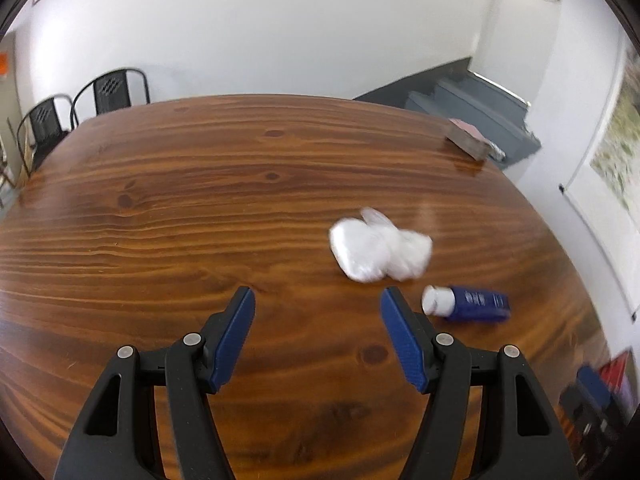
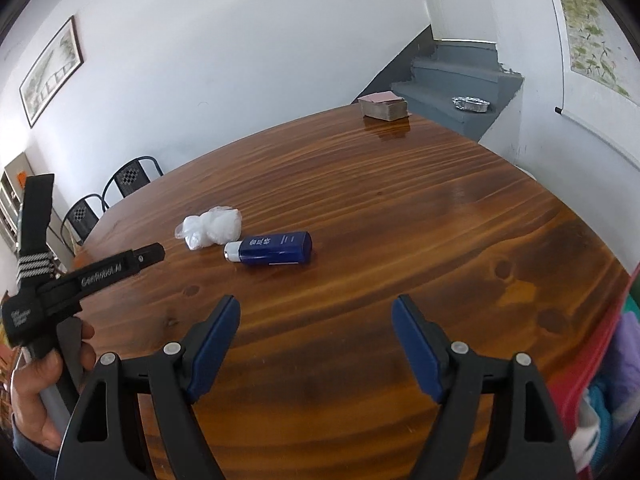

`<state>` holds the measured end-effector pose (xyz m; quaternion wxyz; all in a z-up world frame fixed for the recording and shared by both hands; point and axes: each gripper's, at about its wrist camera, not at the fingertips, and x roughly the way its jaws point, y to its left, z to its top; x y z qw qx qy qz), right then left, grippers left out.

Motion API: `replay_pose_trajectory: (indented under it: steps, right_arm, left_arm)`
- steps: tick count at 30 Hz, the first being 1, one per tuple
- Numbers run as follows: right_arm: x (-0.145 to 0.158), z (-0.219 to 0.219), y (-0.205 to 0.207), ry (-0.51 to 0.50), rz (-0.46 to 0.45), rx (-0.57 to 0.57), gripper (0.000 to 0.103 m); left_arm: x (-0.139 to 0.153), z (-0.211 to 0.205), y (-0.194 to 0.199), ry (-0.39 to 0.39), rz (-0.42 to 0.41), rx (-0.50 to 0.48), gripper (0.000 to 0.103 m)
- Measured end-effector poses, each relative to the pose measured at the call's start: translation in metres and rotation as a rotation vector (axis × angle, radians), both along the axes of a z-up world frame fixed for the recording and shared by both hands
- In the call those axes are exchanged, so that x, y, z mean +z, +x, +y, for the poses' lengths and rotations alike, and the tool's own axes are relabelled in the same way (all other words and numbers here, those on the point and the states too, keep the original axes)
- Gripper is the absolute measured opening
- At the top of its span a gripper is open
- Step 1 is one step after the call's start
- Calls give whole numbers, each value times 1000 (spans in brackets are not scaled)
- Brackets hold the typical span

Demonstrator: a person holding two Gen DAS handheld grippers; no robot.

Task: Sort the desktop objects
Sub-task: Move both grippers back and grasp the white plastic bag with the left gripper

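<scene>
- My left hand-held gripper (image 1: 318,300) stands with its jaws apart and nothing between them, over bare wood near the table's (image 1: 160,220) front.
- My right hand-held gripper (image 2: 316,308) is likewise parted and empty, hanging above the table.
- The blue bottle (image 1: 468,304) with a white cap lies on its side just beyond the left gripper's right finger; the crumpled white plastic bag (image 1: 380,248) sits just behind it, close but apparently apart.
- Risk, as I judge it: the bottle is round and lying down, so a glancing pad could roll it; the bag is limp and may slip a shallow pinch or snag the bottle.
- Only the right wrist view shows the left tool's body and the person's hand (image 2: 36,392) holding it, a foil tray (image 2: 471,104) on the stairs, and the brown stack (image 2: 383,107) sharply; the left view blurs that stack.
</scene>
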<state>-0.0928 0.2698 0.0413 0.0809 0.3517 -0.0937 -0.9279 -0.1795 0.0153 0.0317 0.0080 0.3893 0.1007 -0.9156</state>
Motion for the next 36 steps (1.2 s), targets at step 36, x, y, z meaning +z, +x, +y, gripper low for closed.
replay_pose_trajectory:
  steps: [36]
  right_arm:
    - [3,-5,10,37,33,16,81]
  left_arm:
    - [-26,38,-47,-36,-59,-87,55]
